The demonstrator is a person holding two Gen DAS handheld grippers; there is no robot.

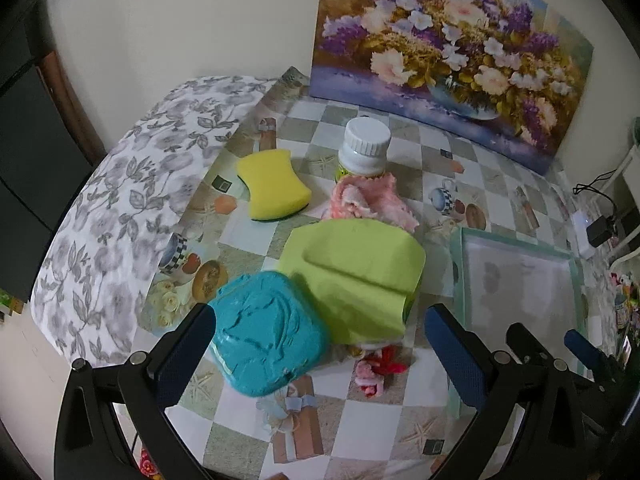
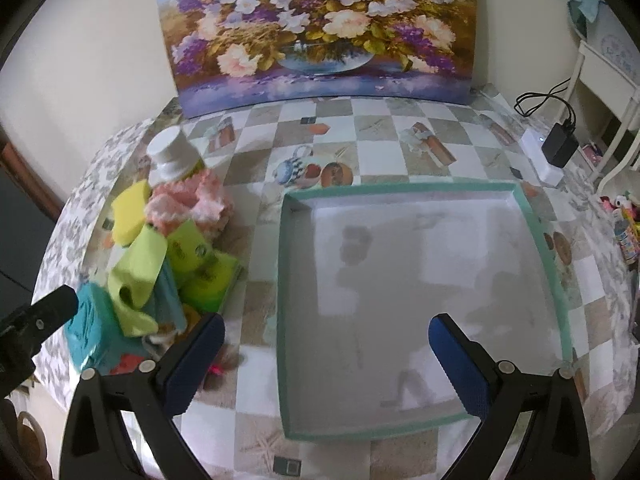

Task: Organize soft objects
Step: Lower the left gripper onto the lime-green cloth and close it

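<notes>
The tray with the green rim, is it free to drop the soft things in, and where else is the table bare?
The tray holds nothing; its whole floor is free. Bare tablecloth runs between the tray's far rim and the flower painting. The crowded part is left of the tray: teal cloth, green cloth, pink cloth, yellow sponge and white-capped bottle.

A cream wall [image 2: 100,40] stands behind the surface [image 2: 380,128], which wears a checked oilcloth printed with cups and gifts. A flower painting [image 2: 320,28] leans against the wall at the back. A grey leaf-print cloth [image 1: 120,184] hangs over the left side. At the right stand white furniture [image 2: 600,76], a black adapter [image 2: 562,146] and its cable [image 2: 544,96].
</notes>
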